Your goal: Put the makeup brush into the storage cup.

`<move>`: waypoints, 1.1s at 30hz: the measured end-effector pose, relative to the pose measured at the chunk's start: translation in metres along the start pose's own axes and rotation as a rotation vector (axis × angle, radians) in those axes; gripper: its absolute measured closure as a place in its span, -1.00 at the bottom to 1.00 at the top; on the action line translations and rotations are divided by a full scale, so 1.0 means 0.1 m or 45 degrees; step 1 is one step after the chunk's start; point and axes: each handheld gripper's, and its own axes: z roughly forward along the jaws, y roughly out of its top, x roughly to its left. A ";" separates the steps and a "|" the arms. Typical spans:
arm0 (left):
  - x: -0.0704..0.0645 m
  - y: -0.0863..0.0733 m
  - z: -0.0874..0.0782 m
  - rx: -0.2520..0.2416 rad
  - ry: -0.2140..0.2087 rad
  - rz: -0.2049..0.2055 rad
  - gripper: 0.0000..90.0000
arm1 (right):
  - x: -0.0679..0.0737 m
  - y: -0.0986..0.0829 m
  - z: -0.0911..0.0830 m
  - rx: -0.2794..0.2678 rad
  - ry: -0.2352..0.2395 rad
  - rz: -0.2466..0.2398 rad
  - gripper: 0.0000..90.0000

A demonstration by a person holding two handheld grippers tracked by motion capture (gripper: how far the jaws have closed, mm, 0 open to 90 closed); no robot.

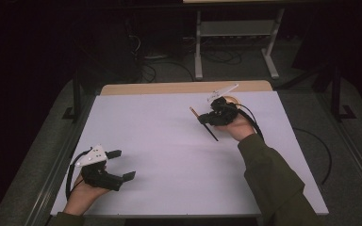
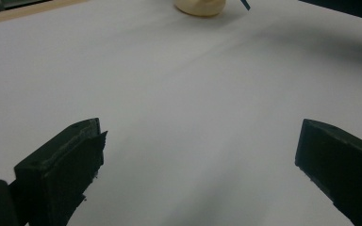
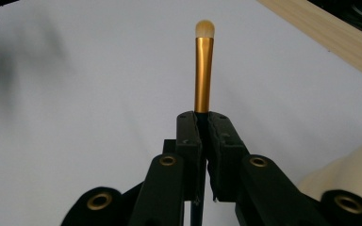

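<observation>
— What are the 2 tongs doing?

— The right tongs (image 1: 206, 117) are clamped tight on a makeup brush (image 3: 203, 66): gold ferrule and pale rounded tip stick out past the jaws, the dark handle (image 1: 210, 133) trails back toward the person, slanting above the white worktop (image 1: 169, 141). The left tongs (image 1: 121, 165) sit near the front left corner with jaws wide apart, gripping nothing, just bare worktop between them.

— Anything else around?

— A cream rounded object (image 2: 200, 7) lies at the far side, right beside the right tongs; in the right gripper view it bulges in at the lower right corner (image 3: 344, 169). A strip of bare wood (image 1: 184, 87) edges the worktop's far end.

— What's hard to tell?

— That cream thing is cut off in both gripper views and mostly hidden behind the right hand (image 1: 239, 126) from above, so I can't name it.
</observation>
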 end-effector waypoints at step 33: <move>0.00 0.00 0.00 -0.013 0.005 -0.005 -0.97 | -0.16 0.12 -0.35 -0.211 -0.116 0.089 0.85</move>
